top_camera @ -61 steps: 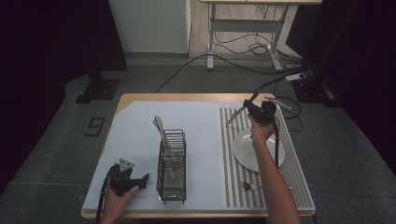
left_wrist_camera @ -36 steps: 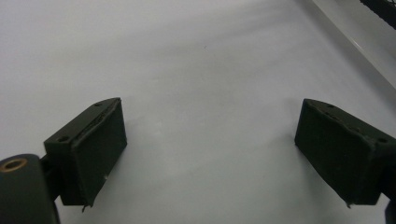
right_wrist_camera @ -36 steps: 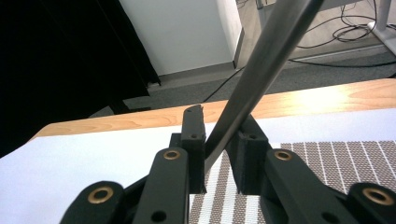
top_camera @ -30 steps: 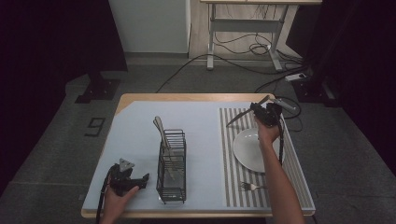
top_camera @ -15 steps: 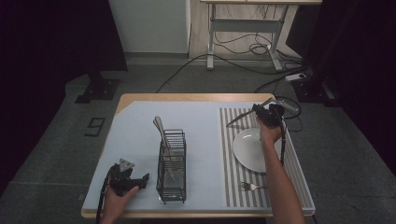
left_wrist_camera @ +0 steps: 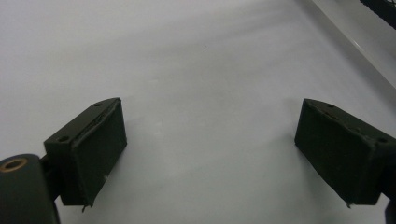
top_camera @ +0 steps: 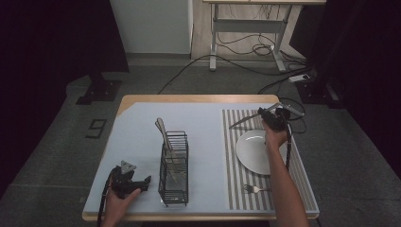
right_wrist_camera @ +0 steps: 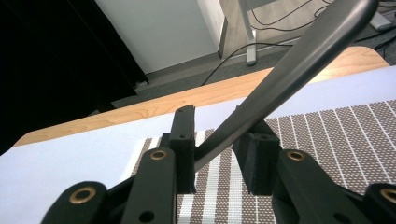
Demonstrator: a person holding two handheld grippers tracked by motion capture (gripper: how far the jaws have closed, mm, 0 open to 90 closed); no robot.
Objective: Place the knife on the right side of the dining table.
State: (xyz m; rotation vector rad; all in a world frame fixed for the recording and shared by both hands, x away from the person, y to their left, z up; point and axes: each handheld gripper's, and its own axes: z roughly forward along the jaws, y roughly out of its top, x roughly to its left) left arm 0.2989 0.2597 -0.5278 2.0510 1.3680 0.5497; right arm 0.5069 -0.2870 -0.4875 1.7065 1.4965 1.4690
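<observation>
Pale tabletop (top_camera: pixel 142 137) is carrying, in the high view, the right hand-held gripper (top_camera: pixel 274 118) at the striped mat's (top_camera: pixel 231 161) far edge, with the knife (top_camera: pixel 246 120) pointing left toward the wire caddy (top_camera: pixel 174 170) beside the left hand-held gripper (top_camera: pixel 144 180) — whose own view is showing jaws wide apart on nothing — while in the right gripper view the jaws, just having been opening, are loosely flanking the knife (right_wrist_camera: pixel 280 79).

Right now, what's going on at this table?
A person works with a gripper in each hand. The right gripper, raised over the striped mat beyond the white plate, has a long metal utensil between its jaws, which have just been opening. The left gripper rests open on the table beside the wire caddy, which holds cutlery. A fork lies on the mat.
</observation>
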